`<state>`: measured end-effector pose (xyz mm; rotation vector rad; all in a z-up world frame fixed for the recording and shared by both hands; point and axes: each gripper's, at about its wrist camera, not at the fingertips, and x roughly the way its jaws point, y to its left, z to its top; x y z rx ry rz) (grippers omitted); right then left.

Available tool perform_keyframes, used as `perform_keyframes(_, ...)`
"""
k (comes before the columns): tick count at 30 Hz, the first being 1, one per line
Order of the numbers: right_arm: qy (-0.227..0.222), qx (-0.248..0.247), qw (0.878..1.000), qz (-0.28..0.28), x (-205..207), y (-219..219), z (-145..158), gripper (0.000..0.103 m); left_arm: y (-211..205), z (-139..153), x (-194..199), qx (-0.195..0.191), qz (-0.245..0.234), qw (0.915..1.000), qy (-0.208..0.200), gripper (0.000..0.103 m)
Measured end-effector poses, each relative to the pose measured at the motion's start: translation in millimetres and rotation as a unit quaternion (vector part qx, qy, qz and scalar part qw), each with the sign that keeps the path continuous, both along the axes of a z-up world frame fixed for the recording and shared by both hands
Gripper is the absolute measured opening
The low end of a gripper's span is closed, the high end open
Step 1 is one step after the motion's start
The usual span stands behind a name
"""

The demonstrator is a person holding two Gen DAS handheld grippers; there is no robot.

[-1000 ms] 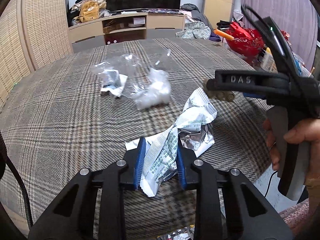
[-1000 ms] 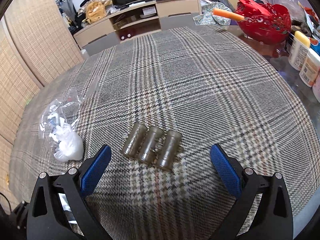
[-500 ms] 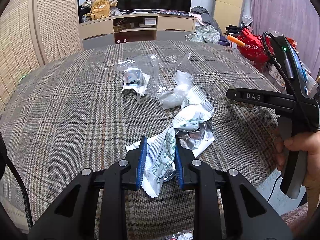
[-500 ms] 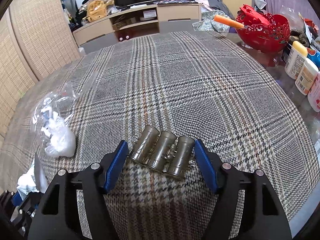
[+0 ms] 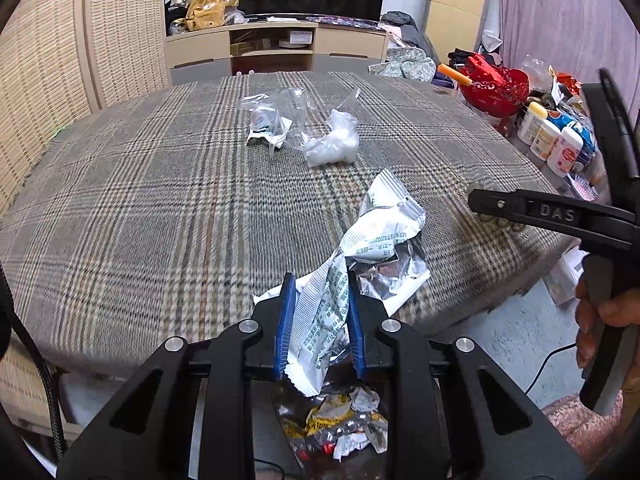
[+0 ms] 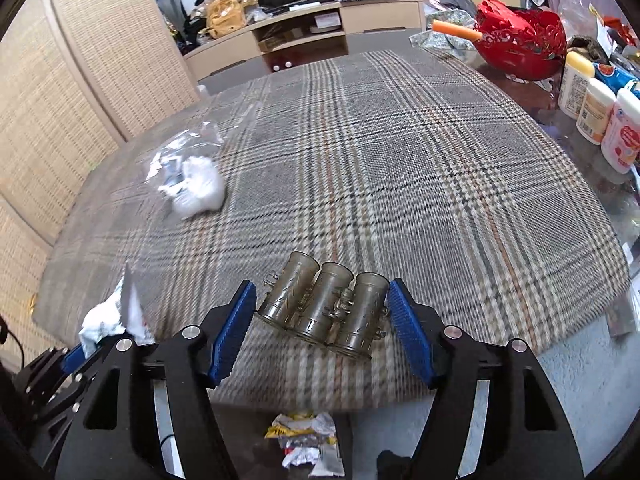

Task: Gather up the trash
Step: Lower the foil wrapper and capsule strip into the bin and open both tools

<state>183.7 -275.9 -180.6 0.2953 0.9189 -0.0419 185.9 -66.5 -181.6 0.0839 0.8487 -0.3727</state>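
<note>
My left gripper (image 5: pixel 320 292) is shut on a crumpled white-and-silver foil wrapper (image 5: pixel 376 220), which hangs over the near edge of the plaid table (image 5: pixel 140 200). My right gripper (image 6: pixel 322 292) is shut on a pack of three joined metal cylinders (image 6: pixel 324 304), its blue pads pressing both ends, also at the near edge. Below both grippers lies a dark bin with crumpled trash (image 5: pixel 340 424) (image 6: pixel 304 436). A clear plastic bag (image 5: pixel 276 120) and a white plastic wad (image 5: pixel 332 146) lie farther back on the table.
A red basket (image 5: pixel 496 88) and several bottles (image 5: pixel 552 140) stand at the table's right side. A person's hand (image 5: pixel 604 320) holds the right gripper's handle. A woven screen is on the left and a TV cabinet is behind.
The right gripper closed on the metal cylinders and drew them back to the near edge. The left gripper pulled back with the wrapper. The trash bin came into view below.
</note>
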Motion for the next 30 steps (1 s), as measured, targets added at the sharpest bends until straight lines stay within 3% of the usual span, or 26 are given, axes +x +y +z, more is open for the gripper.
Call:
perform_keyframes(6,-0.011,0.003,0.999,0.037,-48.3,27.3,17.3,0.069,12.3,2.5,-36.8,-0.005,0.011,0.9999,0.007,0.02)
perform_keyframes(12,-0.004,0.004,0.998,0.067,-90.5,48.7,13.1,0.069,21.4,-10.6,-75.4,-0.006,0.016,0.9995,0.025,0.019)
perform_keyframes(22,0.043,0.012,0.995,0.087,-121.2,60.9,-29.6,0.069,23.3,-62.4,-108.3,0.001,0.02,0.9967,0.078,0.019)
perform_keyframes(30,0.073,0.029,0.992,0.1,-127.5,64.4,-63.9,0.069,20.9,-101.9,-113.3,0.004,0.026,0.992,0.123,0.019)
